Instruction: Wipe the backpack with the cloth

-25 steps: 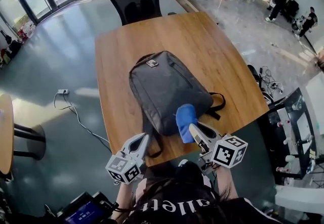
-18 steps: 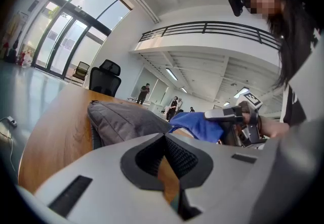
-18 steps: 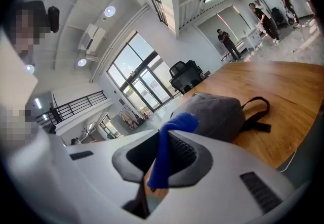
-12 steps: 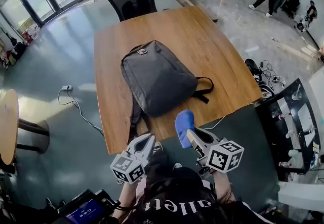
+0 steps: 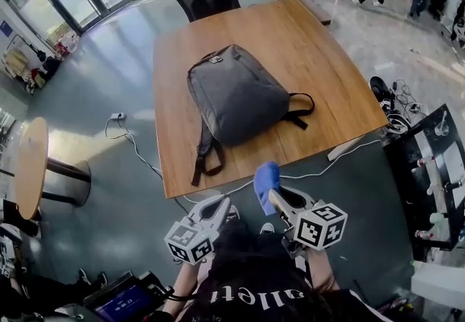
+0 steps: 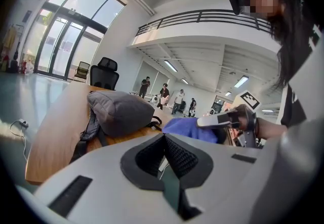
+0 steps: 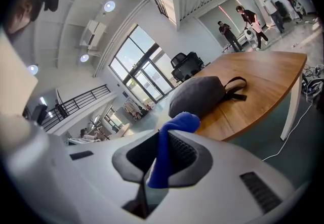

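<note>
Holds the blue cloth [image 5: 266, 178] clamped between the fingers of the right gripper [image 5: 276, 198]. Has the fingers of the left gripper [image 5: 220, 205] pressed together on nothing. Finds the grey backpack [image 5: 240, 95] flat on the counter [image 5: 320, 44], well ahead of both pairs of fingers.

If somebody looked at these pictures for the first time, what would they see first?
Probably the grey backpack lying flat in the middle of the wooden table. Next comes the bright blue cloth pinched in the right gripper, held on the near side of the table and not touching the backpack.
</note>
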{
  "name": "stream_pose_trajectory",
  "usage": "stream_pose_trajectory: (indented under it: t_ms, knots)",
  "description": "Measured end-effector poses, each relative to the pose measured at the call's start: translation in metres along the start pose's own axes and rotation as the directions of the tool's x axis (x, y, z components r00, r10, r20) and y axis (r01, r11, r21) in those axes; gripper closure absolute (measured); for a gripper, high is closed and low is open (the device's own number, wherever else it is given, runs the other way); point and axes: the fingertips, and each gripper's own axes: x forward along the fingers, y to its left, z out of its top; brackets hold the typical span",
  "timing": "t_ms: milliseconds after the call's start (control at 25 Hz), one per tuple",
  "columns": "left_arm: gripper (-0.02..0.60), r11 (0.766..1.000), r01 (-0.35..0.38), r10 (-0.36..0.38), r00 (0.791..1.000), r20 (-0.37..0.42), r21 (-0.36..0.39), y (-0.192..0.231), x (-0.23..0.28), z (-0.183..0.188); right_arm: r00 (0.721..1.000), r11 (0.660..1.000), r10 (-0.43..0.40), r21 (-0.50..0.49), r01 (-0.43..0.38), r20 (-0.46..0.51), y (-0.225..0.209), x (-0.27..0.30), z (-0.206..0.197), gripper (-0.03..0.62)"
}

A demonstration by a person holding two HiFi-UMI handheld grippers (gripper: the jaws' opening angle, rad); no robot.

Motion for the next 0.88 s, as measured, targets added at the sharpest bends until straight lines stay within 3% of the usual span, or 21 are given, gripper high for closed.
stream_pose_trajectory:
  t_ms: [400,880]
  knots:
    - [0.58,0.999,0.031,-0.031,0.999,0.025,0.015,0.008,-0.024,0.014,0.999,0.999,-0.023,-0.025,0.024,0.033,0.024,0.008,-0.005,0.533]
    - [0.58,0.999,0.033,-0.033,0.999,0.034,0.001,0.06,-0.109,0.008,0.998,0.996,-0.056,-0.062,0.056,0.001,0.1,0.052,-0.046,0.533]
